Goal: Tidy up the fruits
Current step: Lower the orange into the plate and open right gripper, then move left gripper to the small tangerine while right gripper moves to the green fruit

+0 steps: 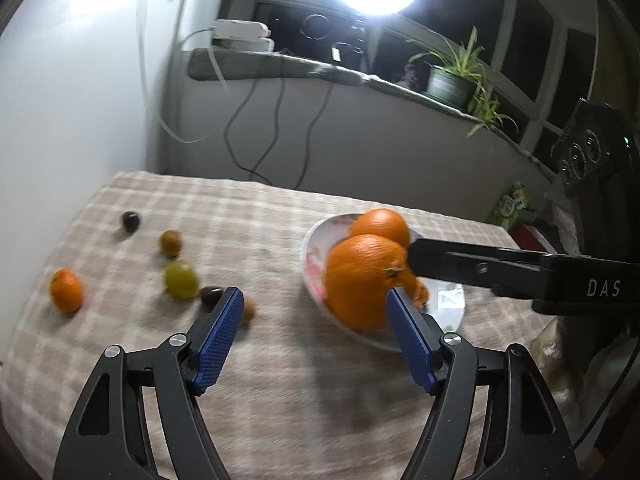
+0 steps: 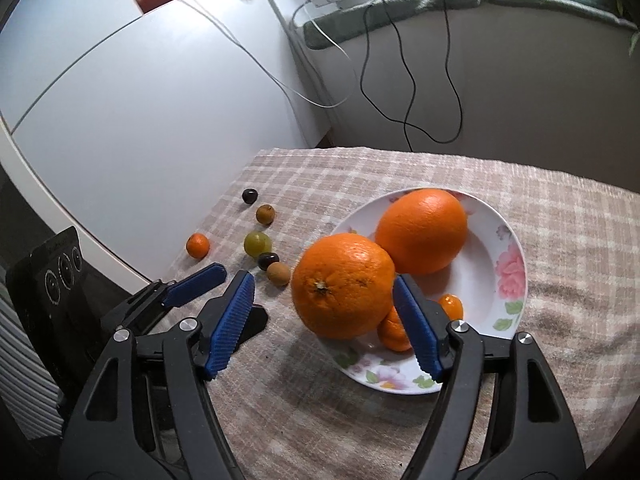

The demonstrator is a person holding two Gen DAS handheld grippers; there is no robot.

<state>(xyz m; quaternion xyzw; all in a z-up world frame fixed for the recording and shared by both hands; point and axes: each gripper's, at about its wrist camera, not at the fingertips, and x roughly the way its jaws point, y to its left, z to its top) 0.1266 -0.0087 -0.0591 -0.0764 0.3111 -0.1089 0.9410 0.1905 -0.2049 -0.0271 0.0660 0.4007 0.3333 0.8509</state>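
**A:** ok so where are we with the fruit? Nearest thing in our right wrist view is our right gripper (image 2: 324, 320), spread wide, ribbed blue pads, nothing clamped. The near big orange (image 2: 343, 285) sits between the fingers at the plate's near-left rim; the right pad looks right up against it, the left pad is clear of it. Can't tell if it's properly seated or teetering on the edge.

**B:** Our read: two big ones are on the plate (image 2: 486, 268), the small stuff is what's left. Left gripper (image 1: 316, 334) is wide open too, empty, hovering over the cloth just left of the plate.

**A:** So the next move is probably left claw going for the closest small fruit. That's the brown one (image 2: 278, 273) and the dark glossy one (image 2: 268, 260), touching each other, just left of the plate.

**B:** Those are tiny, round and smooth, we reckon they'll roll or squirt out unless we close slow and centred. The woven checked tablecloth (image 2: 560, 240) should give some grip at least.

**A:** Further left of the plate: green grape (image 2: 257, 243), small mandarin (image 2: 197, 245), another brown one (image 2: 265, 214), then a dark one (image 2: 249, 196) farthest out.

**B:** On the plate itself: glazed white ceramic, floral print, shallow. Two little orange fruits tucked under the near orange, the far big orange (image 2: 422, 231) behind it. Pebbly peel on both.
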